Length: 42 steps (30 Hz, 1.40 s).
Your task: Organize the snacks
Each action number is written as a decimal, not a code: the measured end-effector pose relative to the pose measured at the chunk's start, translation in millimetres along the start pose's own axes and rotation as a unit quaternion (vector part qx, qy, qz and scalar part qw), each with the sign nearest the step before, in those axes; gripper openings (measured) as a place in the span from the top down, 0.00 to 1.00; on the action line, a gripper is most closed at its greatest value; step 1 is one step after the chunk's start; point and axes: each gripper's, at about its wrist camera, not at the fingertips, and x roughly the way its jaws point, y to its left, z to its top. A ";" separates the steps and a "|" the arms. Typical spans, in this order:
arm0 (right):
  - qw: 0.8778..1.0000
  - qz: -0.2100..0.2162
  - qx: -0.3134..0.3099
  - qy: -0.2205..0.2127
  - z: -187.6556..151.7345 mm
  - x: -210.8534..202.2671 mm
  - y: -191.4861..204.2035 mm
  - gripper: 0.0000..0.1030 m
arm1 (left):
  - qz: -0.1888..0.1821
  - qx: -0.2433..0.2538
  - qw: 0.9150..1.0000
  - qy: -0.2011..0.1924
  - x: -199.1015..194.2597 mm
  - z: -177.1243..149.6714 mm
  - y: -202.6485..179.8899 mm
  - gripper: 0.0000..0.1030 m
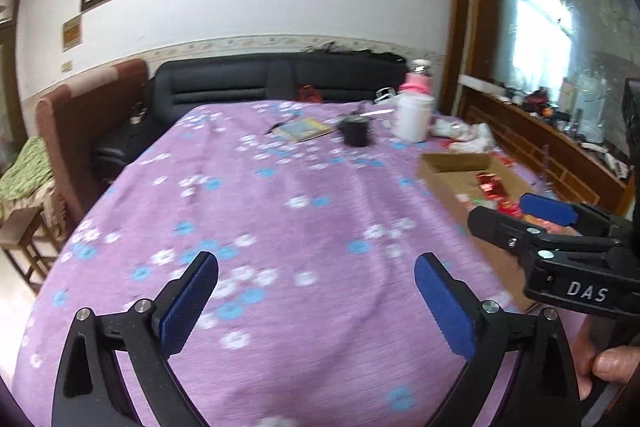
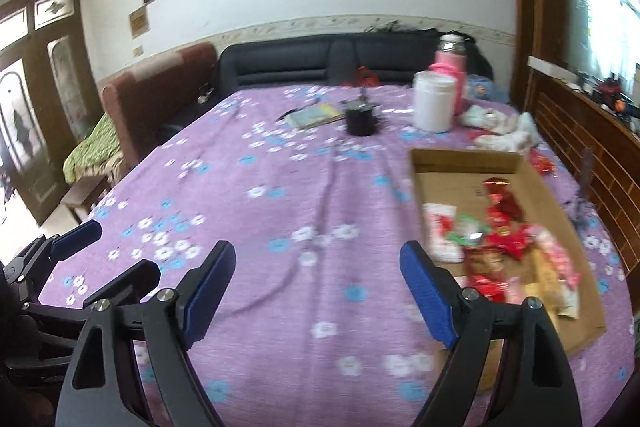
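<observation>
A shallow cardboard box [image 2: 466, 157] lies on the right of a table under a purple flowered cloth [image 2: 280, 195]. Inside it lie several snack packets [image 2: 504, 239], red, white, pink and tan. The box also shows in the left wrist view [image 1: 448, 163]. My right gripper [image 2: 318, 267] is open and empty, above the cloth just left of the box. My left gripper [image 1: 316, 277] is open and empty, over the bare cloth at the front. The right gripper shows in the left wrist view [image 1: 524, 213]; the left gripper shows at the right wrist view's left edge [image 2: 108, 255].
At the far side stand a white jar [image 2: 434, 101], a pink flask [image 2: 450, 67], a black cup [image 2: 360, 119] and a book [image 2: 318, 115]. Crumpled wrappers [image 2: 500, 127] lie beyond the box. A dark sofa [image 2: 320, 63] is behind, a wooden cabinet [image 2: 580, 131] on the right.
</observation>
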 end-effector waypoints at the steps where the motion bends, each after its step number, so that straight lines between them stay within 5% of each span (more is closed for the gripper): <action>1: 1.000 0.004 -0.004 0.006 -0.5 5.0 7.5 0.19 | 0.007 -0.002 1.000 0.003 1.1 -1.8 6.2 0.01; 11: 0.997 0.002 -0.034 0.075 -18.6 59.6 57.9 0.19 | 0.062 -0.042 0.996 0.050 16.4 -23.5 67.6 0.01; 21: 0.995 -0.022 -0.017 0.099 -25.3 79.4 50.2 0.19 | 0.060 -0.026 0.995 0.070 33.9 -27.8 64.3 0.01; 26: 0.994 -0.026 -0.013 0.105 -26.8 86.0 46.7 0.19 | 0.113 0.002 0.991 0.068 37.7 -26.3 52.4 0.01; 42: 0.992 -0.042 0.017 0.119 -30.5 100.5 28.6 0.19 | 0.100 -0.017 0.990 0.099 52.1 -26.8 59.3 0.01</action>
